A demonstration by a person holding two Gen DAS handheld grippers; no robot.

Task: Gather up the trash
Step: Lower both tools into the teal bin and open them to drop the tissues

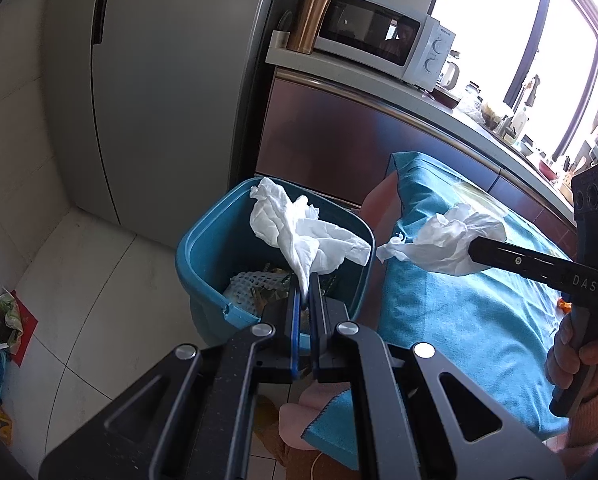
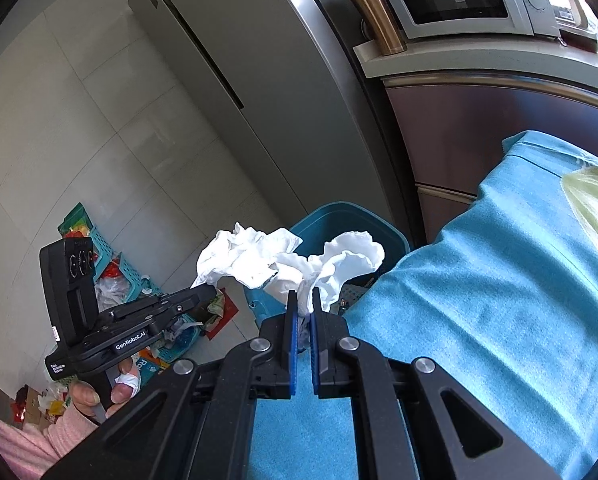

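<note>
Your left tongs (image 1: 306,286) pinch a crumpled white tissue (image 1: 299,228) above the blue bin (image 1: 203,248); your right tongs (image 2: 303,304) clamp a second tissue (image 2: 339,260) over the near edge of the blue-clothed bench (image 2: 499,300), right of the bin. Release that one early and it likely lands on the cloth or floor, since it hangs beside the rim.

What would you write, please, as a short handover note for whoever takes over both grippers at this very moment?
Left gripper: shut on a crumpled white tissue, held over the open blue bin.
Right gripper: shut on a second tissue, above the blue-covered table edge beside the bin.
Done: both tissues picked up; the bin already holds other trash.
Left: open each gripper over the bin to drop both tissues.
</note>
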